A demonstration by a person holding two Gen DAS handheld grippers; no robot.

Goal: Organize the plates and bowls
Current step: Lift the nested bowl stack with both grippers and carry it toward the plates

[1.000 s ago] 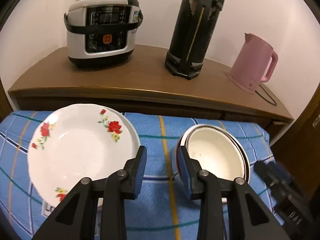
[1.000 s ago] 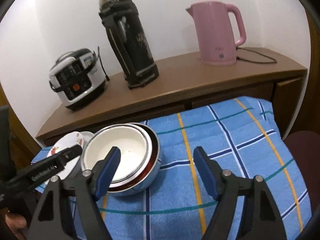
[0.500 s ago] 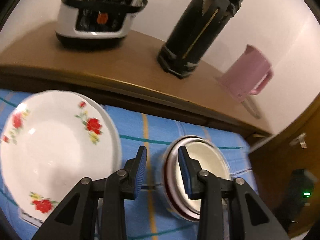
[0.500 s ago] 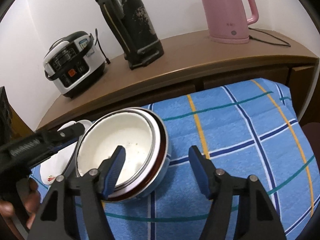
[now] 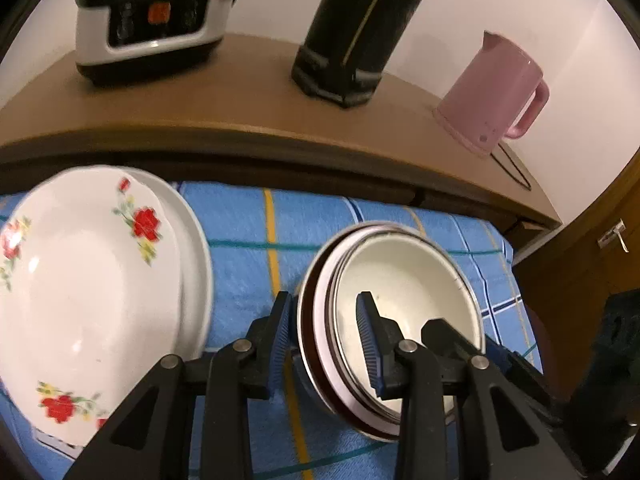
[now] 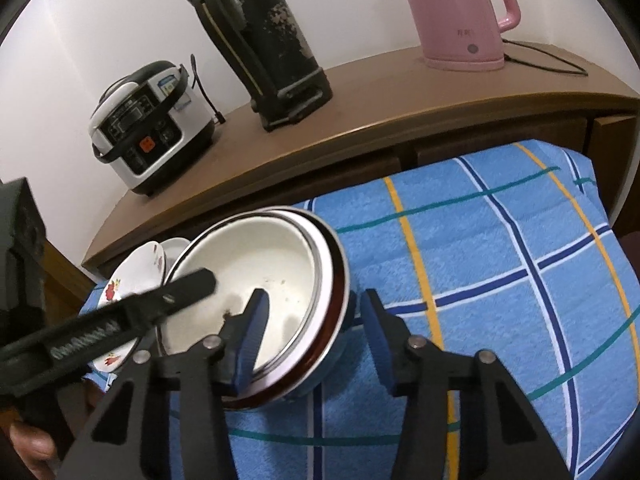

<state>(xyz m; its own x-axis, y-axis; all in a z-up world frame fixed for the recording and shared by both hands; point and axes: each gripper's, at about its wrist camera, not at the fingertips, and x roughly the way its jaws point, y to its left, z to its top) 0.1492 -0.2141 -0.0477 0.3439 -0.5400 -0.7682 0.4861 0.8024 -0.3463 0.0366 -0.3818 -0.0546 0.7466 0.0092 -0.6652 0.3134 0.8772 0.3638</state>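
A stack of nested bowls (image 5: 404, 304), cream inside with a dark red outer rim, sits on the blue checked cloth (image 5: 244, 216). My left gripper (image 5: 324, 340) is open and straddles the stack's left rim, one finger outside, one inside. My right gripper (image 6: 316, 336) is open and straddles the right rim of the same bowls (image 6: 256, 264). Two stacked white plates with red flowers (image 5: 84, 280) lie to the left; they also show in the right wrist view (image 6: 140, 268).
A wooden sideboard (image 5: 240, 96) behind the cloth holds a rice cooker (image 5: 148, 16), a black thermos (image 5: 352, 28) and a pink kettle (image 5: 492, 92) with its cord. A wooden cabinet (image 5: 584, 272) stands at the right.
Both grippers have come in and down onto the bowl stack. Each now has one finger inside the rim and one outside. The right jaws have narrowed. The plates have not moved.
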